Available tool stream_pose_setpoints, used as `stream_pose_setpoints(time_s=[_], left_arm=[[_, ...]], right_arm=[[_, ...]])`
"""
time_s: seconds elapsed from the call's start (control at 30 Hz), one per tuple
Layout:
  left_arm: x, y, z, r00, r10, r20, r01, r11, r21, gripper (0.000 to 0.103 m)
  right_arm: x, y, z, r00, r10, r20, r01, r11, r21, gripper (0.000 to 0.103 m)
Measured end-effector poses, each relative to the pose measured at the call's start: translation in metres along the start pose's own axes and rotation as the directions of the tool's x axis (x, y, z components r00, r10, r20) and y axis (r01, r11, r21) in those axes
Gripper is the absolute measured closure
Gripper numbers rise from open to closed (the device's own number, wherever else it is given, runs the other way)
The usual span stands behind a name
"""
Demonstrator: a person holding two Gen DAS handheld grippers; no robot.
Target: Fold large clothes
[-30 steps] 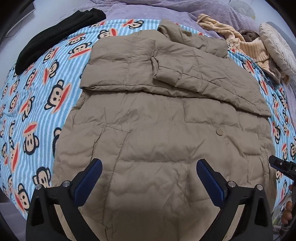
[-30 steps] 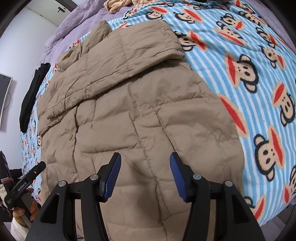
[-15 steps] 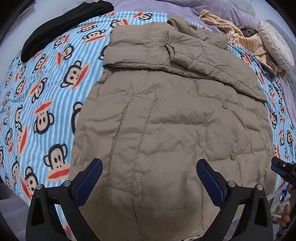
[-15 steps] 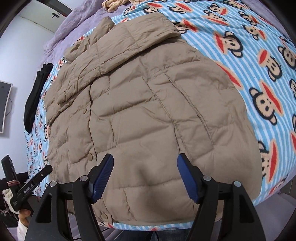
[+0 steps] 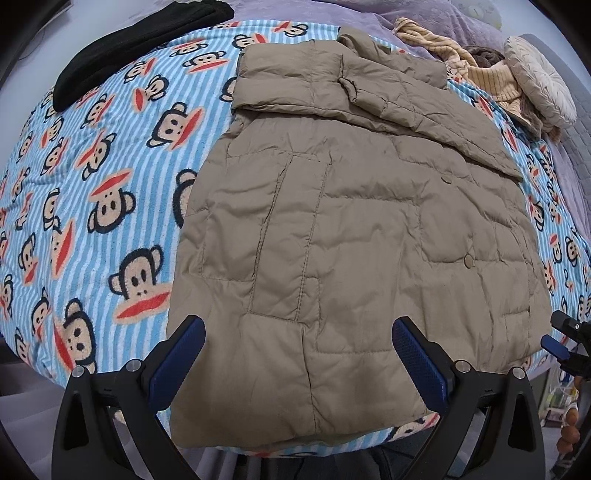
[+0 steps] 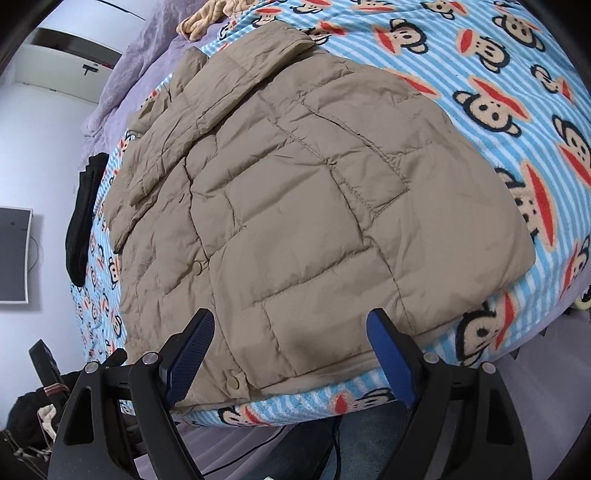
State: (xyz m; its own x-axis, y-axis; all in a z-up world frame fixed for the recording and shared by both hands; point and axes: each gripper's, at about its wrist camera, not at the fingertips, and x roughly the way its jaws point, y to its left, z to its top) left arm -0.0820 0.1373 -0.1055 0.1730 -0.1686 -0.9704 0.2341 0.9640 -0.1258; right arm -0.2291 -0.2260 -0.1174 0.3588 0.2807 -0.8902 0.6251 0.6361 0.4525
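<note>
jacket lies flat on the monkey-print blanket, long axis running from the near bed edge away toward the far side: hem nearest the grippers, collar at the far end. khaki, quilted, puffy, with stitched panels and a long patch-like seam on the front; snap buttons show along the closure toward the right in the left wrist view. both sleeves are folded across the chest, forming a thick band under the collar, one cuff lying over the middle. hem reaches the bed edge and slightly overhangs it. in the right wrist view the same jacket runs diagonally, collar toward upper left, hem corner with a snap near the bottom. left gripper hovers above the hem, fingers spread wide, blue pads well apart, nothing between them and no contact with the cloth that can be seen. right gripper likewise poised over the hem near the bed edge, fingers wide apart, grasping nothing. in the left wrist view the right gripper's tip shows at the far right edge. black garment lies on the far left part of the blanket, apart from the jacket. beige knit clothes and a round cushion sit at the far right, beside a purple cover.
</note>
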Motion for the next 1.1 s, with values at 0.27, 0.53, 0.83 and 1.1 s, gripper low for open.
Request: stream_pose_setpoints(time_s=[0.27,0.53,0.83,1.1], left_arm=[[-0.011,0.002,-0.018,1.000,-0.009,0.007,0.009,0.999,-0.035,0.001],[-0.002,-0.005,-0.044,0.998,-0.002,-0.055,-0.004,0.994,-0.111,0.001],[0.003,0.018,-0.063,0.990,-0.114,-0.078,0.092,0.965,-0.244,0.001],[0.004,0.038,-0.084,0.969,-0.230,-0.090,0.192,0.931,-0.311,0.001]], right_arm=[[0.005,0.006,-0.010,0.998,0.013,-0.061,-0.015,0.999,-0.035,0.015],[0.010,-0.012,-0.007,0.994,0.021,-0.107,-0.025,0.999,-0.036,0.015],[0.008,-0.076,-0.005,0.993,0.091,-0.069,-0.077,0.981,0.178,0.015],[0.022,-0.112,-0.017,0.987,0.131,-0.098,-0.094,0.943,0.320,0.015]])
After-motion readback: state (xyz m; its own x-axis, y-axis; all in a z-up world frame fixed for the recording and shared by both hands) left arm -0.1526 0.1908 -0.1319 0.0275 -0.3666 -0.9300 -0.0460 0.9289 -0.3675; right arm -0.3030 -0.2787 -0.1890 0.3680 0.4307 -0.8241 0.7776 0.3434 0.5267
